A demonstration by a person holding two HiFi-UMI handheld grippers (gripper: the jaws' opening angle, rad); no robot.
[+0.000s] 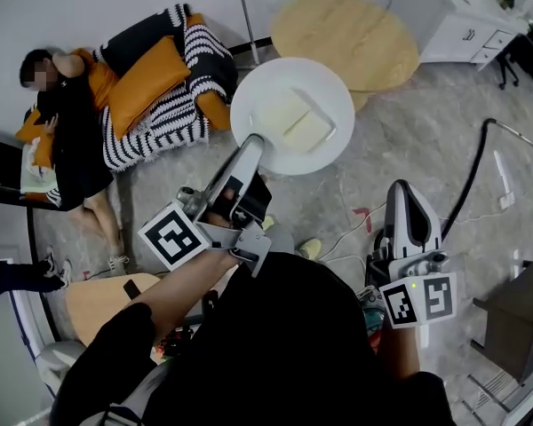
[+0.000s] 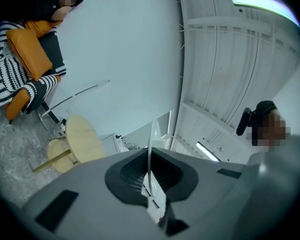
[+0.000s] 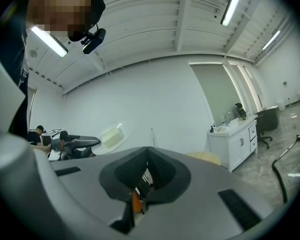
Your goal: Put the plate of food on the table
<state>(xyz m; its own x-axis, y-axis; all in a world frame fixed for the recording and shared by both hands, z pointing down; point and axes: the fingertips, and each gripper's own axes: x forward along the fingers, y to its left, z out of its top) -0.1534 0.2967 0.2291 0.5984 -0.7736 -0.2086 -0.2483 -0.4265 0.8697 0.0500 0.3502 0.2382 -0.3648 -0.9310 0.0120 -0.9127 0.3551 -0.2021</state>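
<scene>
Currently the white plate (image 1: 334,85) of pale food slabs (image 1: 295,119) is gripped at its near rim by the narrowly clamped left tool (image 1: 251,142). The round wooden bench (image 1: 360,35) lies straight ahead, beyond the plate. The right tool (image 1: 409,193) is closed on nothing.

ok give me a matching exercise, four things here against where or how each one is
1 plate
2 right gripper
3 round table
4 cushion

a orange, on the striped chair
b jaws together, nothing between them
c rim clamped in the left gripper
d pale wood, past the plate

Pairs: 1-c, 2-b, 3-d, 4-a
</scene>
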